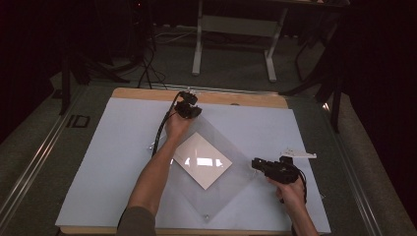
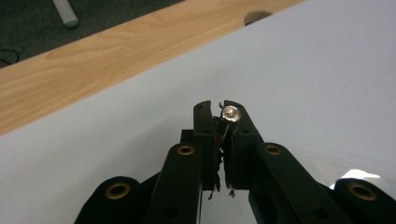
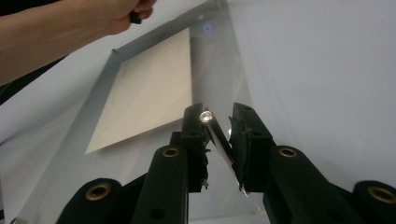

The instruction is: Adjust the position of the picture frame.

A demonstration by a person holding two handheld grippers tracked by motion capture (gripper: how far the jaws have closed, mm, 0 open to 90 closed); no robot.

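Pinching a small screw (image 2: pixel 230 113) between nearly shut jaws, the left gripper (image 2: pixel 216 110) hovers over the table (image 2: pixel 116 154) — the right gripper (image 3: pixel 219 116), partly open, straddles the clear sheet's (image 3: pixel 219 60) corner screw.

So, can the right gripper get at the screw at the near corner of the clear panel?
Probably yes: the right gripper is at the panel's right corner, and the near-corner screw lies uncovered nearby.
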